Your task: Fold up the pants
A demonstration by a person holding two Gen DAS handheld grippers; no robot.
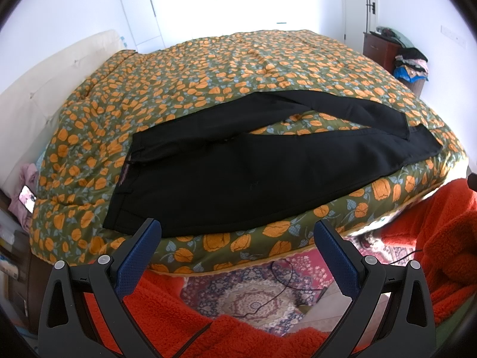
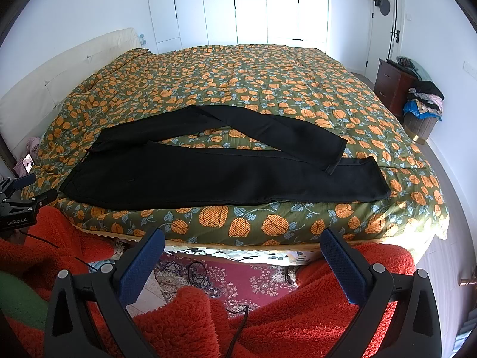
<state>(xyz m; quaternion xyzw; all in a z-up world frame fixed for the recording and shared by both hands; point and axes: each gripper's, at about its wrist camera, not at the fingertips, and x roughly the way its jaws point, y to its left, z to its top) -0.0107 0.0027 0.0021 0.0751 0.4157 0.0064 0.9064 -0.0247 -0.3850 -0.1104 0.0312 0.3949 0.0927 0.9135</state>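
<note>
Left wrist view gives me the black pants [image 1: 238, 167] spread flat along the near edge of the bed [image 1: 238, 59], waistband toward the headboard [image 1: 44, 95] side, the far leg angling across so its cuff overlaps the near leg's end. My left claw [image 1: 237, 235] hangs short of the bed edge with its blue-padded fingers [image 1: 140, 256] wide apart and gripping nothing; from the right wrist view, my right claw [image 2: 243, 244] is likewise spread and empty, below the quilt's side. Red fleece [image 2: 298, 313] and a patterned rug [image 2: 238, 277] lie beneath both, and a phone [image 1: 27, 198] rests by the headboard.
</note>
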